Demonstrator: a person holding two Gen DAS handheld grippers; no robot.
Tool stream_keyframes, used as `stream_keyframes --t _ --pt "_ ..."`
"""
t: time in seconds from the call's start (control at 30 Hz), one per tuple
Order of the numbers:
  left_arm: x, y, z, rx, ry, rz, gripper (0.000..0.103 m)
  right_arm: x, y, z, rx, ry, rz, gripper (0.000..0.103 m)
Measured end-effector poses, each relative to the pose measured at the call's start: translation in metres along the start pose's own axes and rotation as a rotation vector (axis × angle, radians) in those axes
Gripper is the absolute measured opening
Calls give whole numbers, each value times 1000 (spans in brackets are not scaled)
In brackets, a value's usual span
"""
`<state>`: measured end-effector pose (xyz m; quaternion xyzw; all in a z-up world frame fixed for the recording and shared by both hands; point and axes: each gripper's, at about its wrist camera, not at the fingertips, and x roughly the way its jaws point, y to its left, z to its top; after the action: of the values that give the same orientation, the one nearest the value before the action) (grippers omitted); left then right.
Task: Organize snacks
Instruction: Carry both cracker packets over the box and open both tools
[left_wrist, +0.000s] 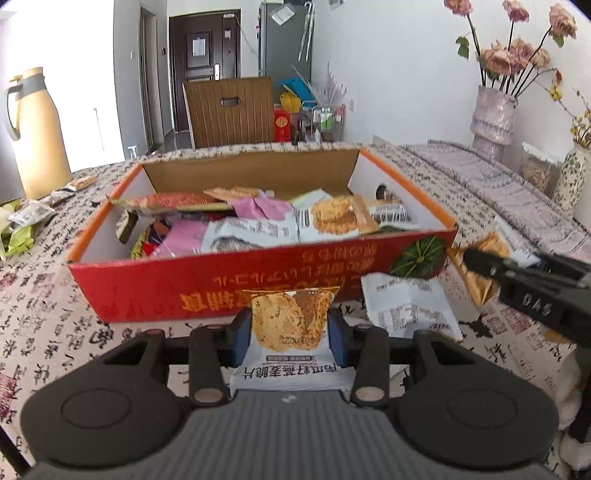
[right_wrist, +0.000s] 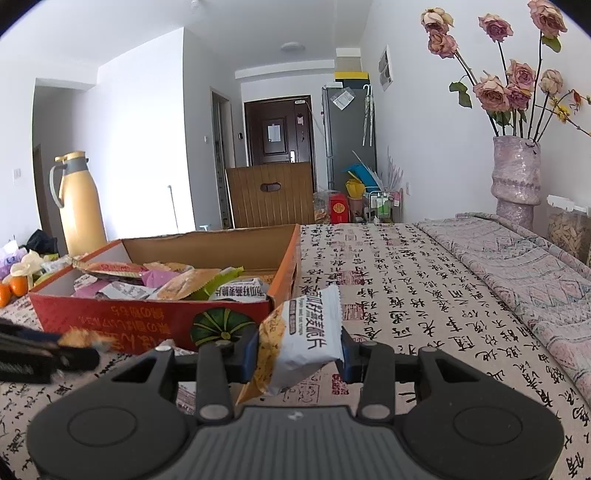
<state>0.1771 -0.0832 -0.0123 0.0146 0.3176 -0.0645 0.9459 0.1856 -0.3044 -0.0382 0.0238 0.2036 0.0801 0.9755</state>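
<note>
A red and orange cardboard box (left_wrist: 207, 284) holds several snack packets and stands on the table; it also shows in the right wrist view (right_wrist: 122, 314). My left gripper (left_wrist: 290, 325) is shut on a white oat crisp packet (left_wrist: 291, 332), just in front of the box's near wall. My right gripper (right_wrist: 295, 350) is shut on another white oat crisp packet (right_wrist: 299, 339), to the right of the box's near corner. The right gripper shows in the left wrist view (left_wrist: 480, 264) beside the box. A white packet (left_wrist: 410, 306) lies on the table between the grippers.
The table has a calligraphy-print cloth (right_wrist: 424, 295). A yellow thermos (left_wrist: 37, 133) and loose wrappers (left_wrist: 22, 221) are at the left. A pink vase of roses (right_wrist: 517, 177), a small flowered vase (left_wrist: 572, 173) and a jar (left_wrist: 535, 166) stand at the right. A wooden chair (left_wrist: 229, 110) is behind the table.
</note>
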Motion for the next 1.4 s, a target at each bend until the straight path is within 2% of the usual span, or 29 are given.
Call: stream_keyframes --t 0.43,0.77,1.23,1.4 --pt "-23 19 27 -9 -109 -9 43 -21 5 21 -50 -36 -55 40" --pt "-24 33 54 -15 -177 17 43 -27 22 55 -68 -115 -40 40" --pt "3 61 79 -61 -212 79 43 22 79 88 -85 -120 50 40" --pt "18 77 81 -106 -204 102 43 48 95 95 -79 -106 54 40"
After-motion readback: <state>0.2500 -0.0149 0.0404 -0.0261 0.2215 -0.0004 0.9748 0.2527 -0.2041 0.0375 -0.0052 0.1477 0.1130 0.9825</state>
